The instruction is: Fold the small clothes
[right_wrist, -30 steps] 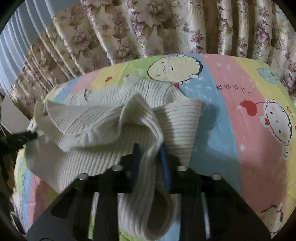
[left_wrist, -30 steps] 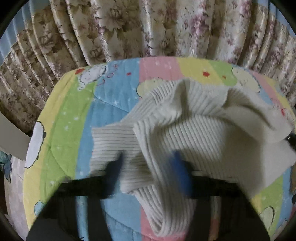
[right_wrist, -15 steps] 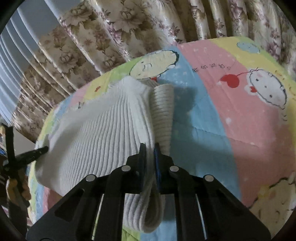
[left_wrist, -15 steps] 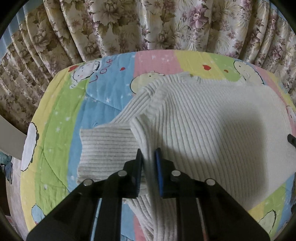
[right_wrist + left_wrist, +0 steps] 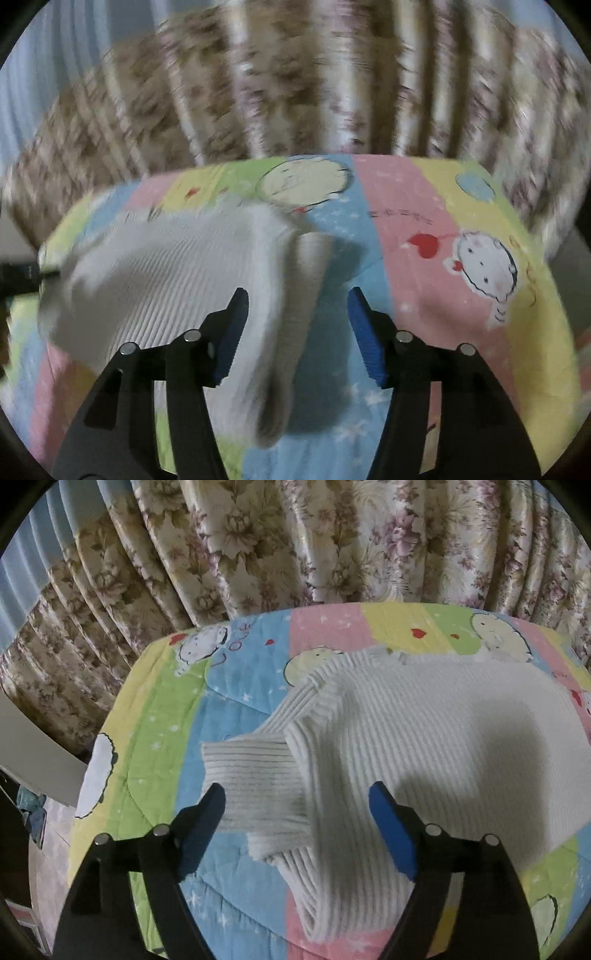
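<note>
A cream ribbed knit sweater (image 5: pixel 424 738) lies spread on a colourful cartoon quilt (image 5: pixel 159 716). One sleeve (image 5: pixel 255 771) sticks out to the left from under its body. My left gripper (image 5: pixel 297 805) stands open just above the sweater's near left edge, holding nothing. In the blurred right wrist view the same sweater (image 5: pixel 166 266) lies left of centre, its right sleeve (image 5: pixel 306 280) folded alongside. My right gripper (image 5: pixel 297 310) is open over that sleeve edge with nothing between its fingers.
Floral curtains (image 5: pixel 295 546) hang close behind the quilt-covered surface. The quilt's right half (image 5: pixel 461 258) shows bare pink and yellow stripes with cartoon faces. At the left edge of the right wrist view the other gripper's dark tip (image 5: pixel 22 277) shows.
Both grippers were shut on the sweater's edges and have let go and opened. The sweater, bunched and lifted a second ago, now lies flat. The right view is moving.
</note>
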Available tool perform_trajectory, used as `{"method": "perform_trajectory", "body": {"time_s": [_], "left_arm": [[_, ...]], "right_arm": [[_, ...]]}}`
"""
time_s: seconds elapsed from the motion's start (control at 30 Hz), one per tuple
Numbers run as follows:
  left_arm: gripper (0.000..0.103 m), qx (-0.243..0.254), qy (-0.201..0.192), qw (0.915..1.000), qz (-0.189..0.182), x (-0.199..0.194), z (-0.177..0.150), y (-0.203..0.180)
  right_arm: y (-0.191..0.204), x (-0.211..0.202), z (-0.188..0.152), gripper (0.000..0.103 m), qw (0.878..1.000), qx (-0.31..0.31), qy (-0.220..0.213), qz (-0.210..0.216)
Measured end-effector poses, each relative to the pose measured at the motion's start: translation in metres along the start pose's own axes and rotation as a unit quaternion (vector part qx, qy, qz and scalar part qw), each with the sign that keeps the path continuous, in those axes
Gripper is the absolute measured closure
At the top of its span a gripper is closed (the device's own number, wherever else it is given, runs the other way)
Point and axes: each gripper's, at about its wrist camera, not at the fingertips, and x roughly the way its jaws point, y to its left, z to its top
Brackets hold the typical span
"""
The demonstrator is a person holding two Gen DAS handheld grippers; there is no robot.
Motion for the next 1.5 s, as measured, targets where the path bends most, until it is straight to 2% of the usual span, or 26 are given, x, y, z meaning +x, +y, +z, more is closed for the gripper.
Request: {"method": "perform_trajectory", "body": {"time_s": [0.07, 0.17, 0.3, 0.4, 0.6, 0.67, 0.8, 0.9, 0.97, 1.17, 1.27, 1.33, 1.5], "left_arm": [[0.019, 0.002, 0.002, 1.0000, -0.004, -0.006, -0.005, -0.007], [0.018, 0.007, 0.010, 0.9995, -0.030, -0.012, -0.017, -0.024], [0.018, 0.023, 0.029, 0.9985, -0.040, -0.005, -0.034, -0.046], [0.017, 0.034, 0.034, 0.9986, -0.023, 0.004, -0.045, -0.053], [0.015, -0.021, 0.064, 0.9956, -0.064, 0.020, -0.047, -0.035], [0.015, -0.024, 0.063, 0.9958, -0.062, 0.018, -0.045, -0.034], [0.015, -0.011, 0.055, 0.9974, -0.045, 0.007, -0.038, -0.041], [0.015, -0.002, 0.050, 0.9982, -0.032, -0.002, -0.031, -0.049], [0.014, 0.003, 0.046, 0.9985, -0.031, -0.006, -0.025, -0.053], [0.011, 0.009, 0.035, 0.9986, -0.039, -0.020, -0.009, -0.068], [0.011, 0.011, 0.033, 0.9981, -0.050, -0.021, -0.002, -0.077], [0.003, 0.010, 0.032, 0.9977, -0.059, -0.021, 0.002, -0.084], [0.003, 0.014, 0.025, 0.9969, -0.074, -0.014, 0.011, -0.099]], "right_arm": [[0.020, 0.000, -0.008, 0.041, 0.999, -0.015, 0.013, 0.025], [0.042, 0.003, -0.019, 0.041, 0.998, -0.023, 0.027, 0.054], [0.065, 0.016, -0.028, 0.041, 0.997, -0.036, 0.043, 0.061], [0.063, 0.021, -0.033, 0.041, 0.997, -0.034, 0.046, 0.057], [0.035, 0.021, -0.046, 0.043, 0.998, -0.018, 0.049, 0.045], [0.029, 0.019, -0.048, 0.047, 0.997, -0.012, 0.048, 0.054], [0.030, 0.016, -0.048, 0.046, 0.997, -0.016, 0.047, 0.062], [0.024, 0.009, -0.042, 0.039, 0.994, 0.007, 0.041, 0.103], [0.017, 0.000, -0.034, 0.026, 0.991, 0.026, 0.026, 0.126], [-0.008, -0.013, -0.018, 0.003, 0.986, 0.081, -0.008, 0.146], [-0.022, -0.011, -0.011, 0.003, 0.982, 0.116, -0.010, 0.151], [-0.029, -0.002, -0.010, 0.003, 0.979, 0.137, 0.001, 0.151], [-0.041, 0.020, -0.014, 0.003, 0.976, 0.166, 0.024, 0.135]]}}
